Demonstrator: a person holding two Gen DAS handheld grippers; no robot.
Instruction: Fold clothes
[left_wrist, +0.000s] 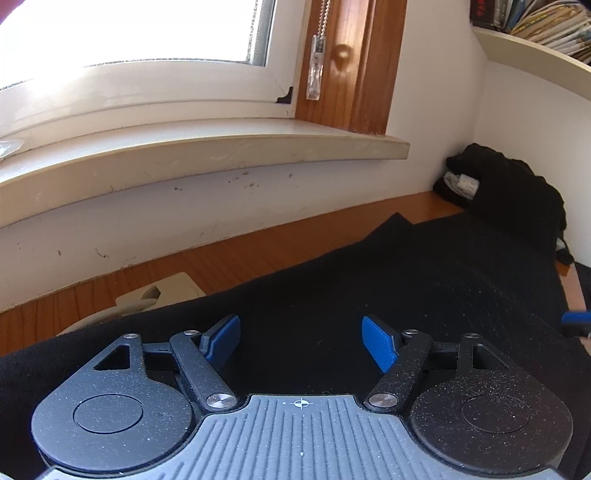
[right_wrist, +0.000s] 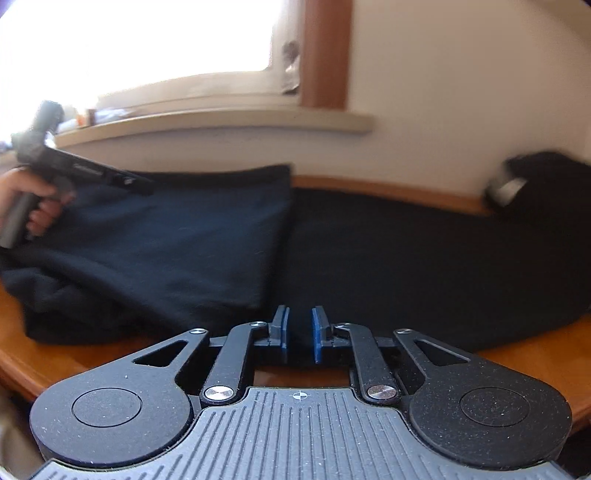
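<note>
A: Start with the left wrist view. What is the left gripper (left_wrist: 301, 341) doing?

B: Its blue pads stand well apart over a black garment (left_wrist: 388, 288) spread on the wooden desk (left_wrist: 229, 254), and nothing is between them. I'd judge it is poised above the cloth, not gripping it.

A: And beyond it?

B: The garment runs away toward the right corner, where a bundle of dark clothes (left_wrist: 498, 184) sits against the wall under a shelf of books (left_wrist: 546, 26). That pile looks parked out of the way, so the desk stays free for folding. A window sill (left_wrist: 207, 147) runs above the desk, and a beige plastic piece (left_wrist: 162, 293) pokes out just beside the cloth's far edge. A blue tip at the right border is probably the other tool.

A: Now the right wrist view.

B: It is blurred. The right gripper (right_wrist: 299, 334) sits at the garment's near edge (right_wrist: 369, 258), its pads close together with a narrow gap. Dark cloth shows in that gap, but I can't see the pads pressing on it, so I'd call the jaws nearly closed without a grip.

A: Is the garment folded yet?

B: Partly, it seems: a lighter panel (right_wrist: 184, 236) lies doubled over the left side. At far left a hand (right_wrist: 33, 206) holds the left tool over that panel, likely to steady it.
</note>
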